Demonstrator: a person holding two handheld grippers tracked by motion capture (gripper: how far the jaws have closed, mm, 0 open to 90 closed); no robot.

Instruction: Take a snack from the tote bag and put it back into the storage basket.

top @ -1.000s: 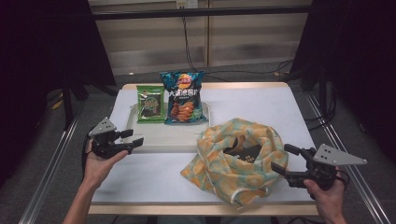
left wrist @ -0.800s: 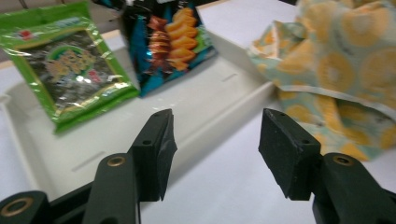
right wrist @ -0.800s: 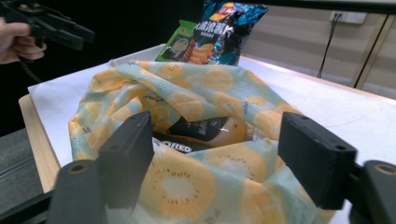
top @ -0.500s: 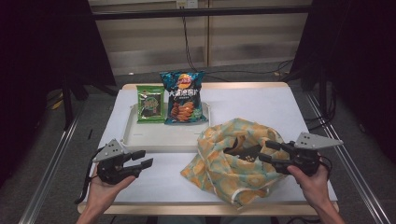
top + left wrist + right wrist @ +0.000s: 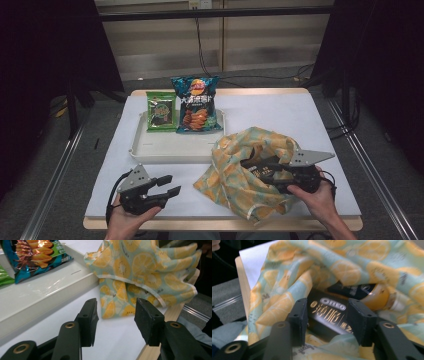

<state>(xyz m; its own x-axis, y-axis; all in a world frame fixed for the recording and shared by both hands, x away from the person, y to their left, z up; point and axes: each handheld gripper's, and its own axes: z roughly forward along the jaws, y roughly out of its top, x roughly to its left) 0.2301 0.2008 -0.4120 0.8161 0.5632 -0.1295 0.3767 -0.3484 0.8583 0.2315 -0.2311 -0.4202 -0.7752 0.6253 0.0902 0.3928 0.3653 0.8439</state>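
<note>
The right gripper (image 5: 325, 315) reaches into the mouth of the fruit-print bag (image 5: 240, 170), jaws closed on a dark Oreo packet (image 5: 329, 315) lying inside it, likely to lift it out. The left gripper (image 5: 162, 186) waits beside the bag, half open and empty (probably ready to steady the cloth). Behind the bag, the tray (image 5: 165, 150) already holds a chips bag (image 5: 196, 104).

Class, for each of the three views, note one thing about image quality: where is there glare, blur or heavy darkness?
High view: dark surroundings, evenly lit white table. Left gripper view: glare on the shiny blue crisp bag and the white plastic tray; black jaws sharp. Right gripper view: the lemon-print fabric bag is soft and blurred; the black Oreo packet reads clearly.
</note>
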